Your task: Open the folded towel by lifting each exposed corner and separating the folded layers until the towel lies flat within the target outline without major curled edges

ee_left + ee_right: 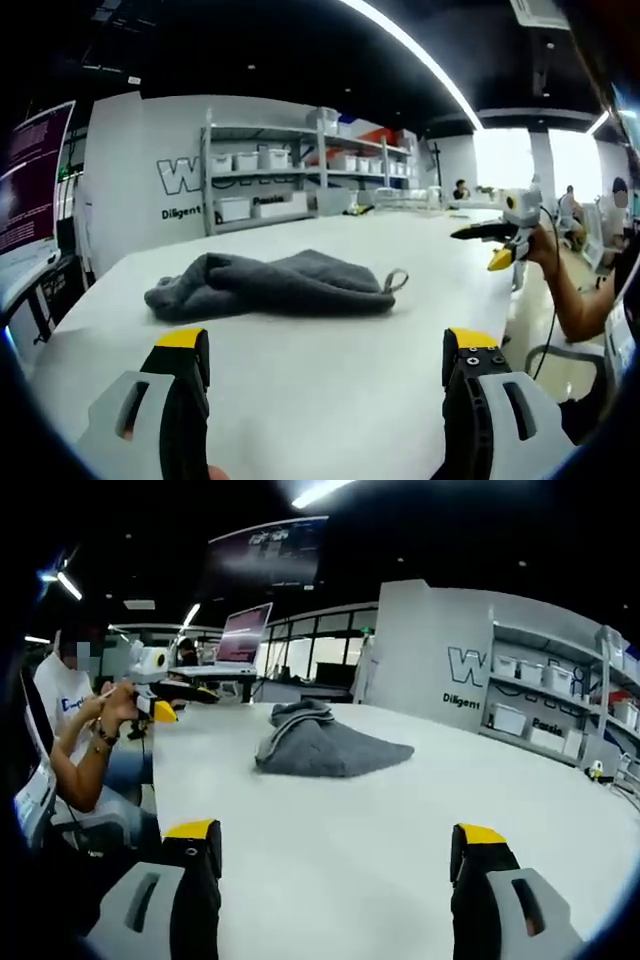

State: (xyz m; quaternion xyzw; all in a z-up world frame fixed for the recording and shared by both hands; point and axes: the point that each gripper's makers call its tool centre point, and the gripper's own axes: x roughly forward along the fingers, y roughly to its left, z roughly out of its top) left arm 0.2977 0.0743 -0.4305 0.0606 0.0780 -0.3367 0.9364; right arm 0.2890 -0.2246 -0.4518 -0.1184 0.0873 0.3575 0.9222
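At frame centre, gray towel bunched on white table; left gripper and right gripper wide open, empty. Risk: grabbing several layers, dragging heap.

In the left gripper view the wall lettering at upper left is cut by the shelving, so only a "W" and part of a smaller line read. The grey towel lies bunched, its folds and far corners hidden. The bins' contents are perhaps too small to tell.
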